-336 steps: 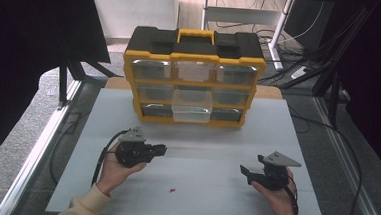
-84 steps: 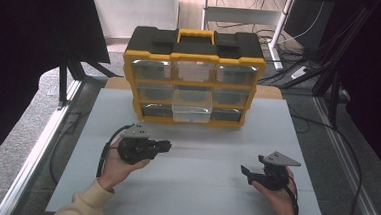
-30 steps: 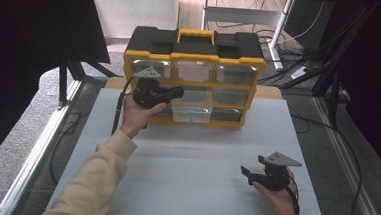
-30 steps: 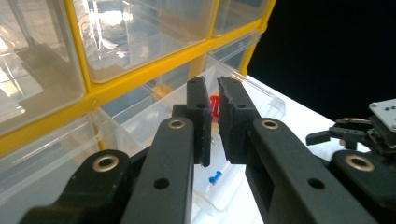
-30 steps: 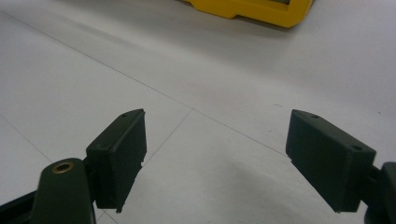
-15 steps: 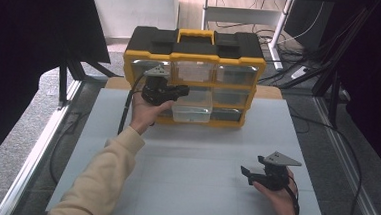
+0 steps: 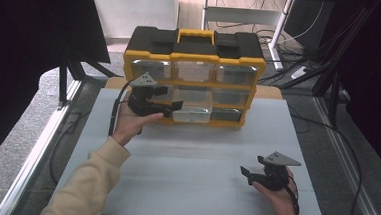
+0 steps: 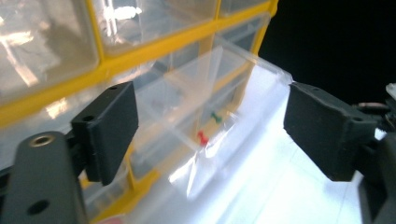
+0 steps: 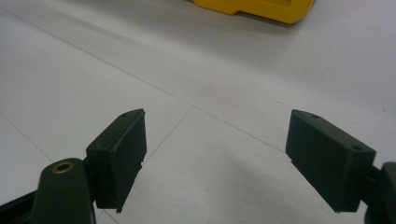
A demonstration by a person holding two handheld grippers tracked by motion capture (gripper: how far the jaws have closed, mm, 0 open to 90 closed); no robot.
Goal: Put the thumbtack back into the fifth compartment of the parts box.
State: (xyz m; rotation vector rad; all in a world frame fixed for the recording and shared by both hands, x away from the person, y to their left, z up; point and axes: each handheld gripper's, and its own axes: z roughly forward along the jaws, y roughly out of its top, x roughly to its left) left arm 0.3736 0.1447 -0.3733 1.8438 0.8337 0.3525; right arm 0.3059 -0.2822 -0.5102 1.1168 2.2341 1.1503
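Observation:
A yellow and black organizer case [image 7: 194, 57] with clear drawers stands at the back of the white table. Its lower middle drawer [image 7: 191, 113] is pulled out. My left gripper [image 7: 169, 98] is held up just left of that drawer, open and holding nothing. In the left gripper view the drawer [image 8: 219, 88] lies between the wide-apart jaws of the left gripper [image 8: 210, 130], with a red pushpin [image 8: 201, 138] and a green pushpin [image 8: 215, 116] inside it. My right gripper [image 7: 252, 167] rests low at the front right, open and empty; in the right gripper view the right gripper [image 9: 215, 154] faces bare tabletop.
The white table [image 7: 194, 173] spreads wide between the case and the person's front edge. A corner of the yellow case [image 9: 252, 7] shows far ahead in the right gripper view. Cables and metal frame legs [image 7: 62, 87] stand beyond the table's sides.
My left gripper went from the table's front left up to the case and now sits by the pulled-out drawer. A red speck earlier on the front tabletop is gone. The right gripper stayed put.

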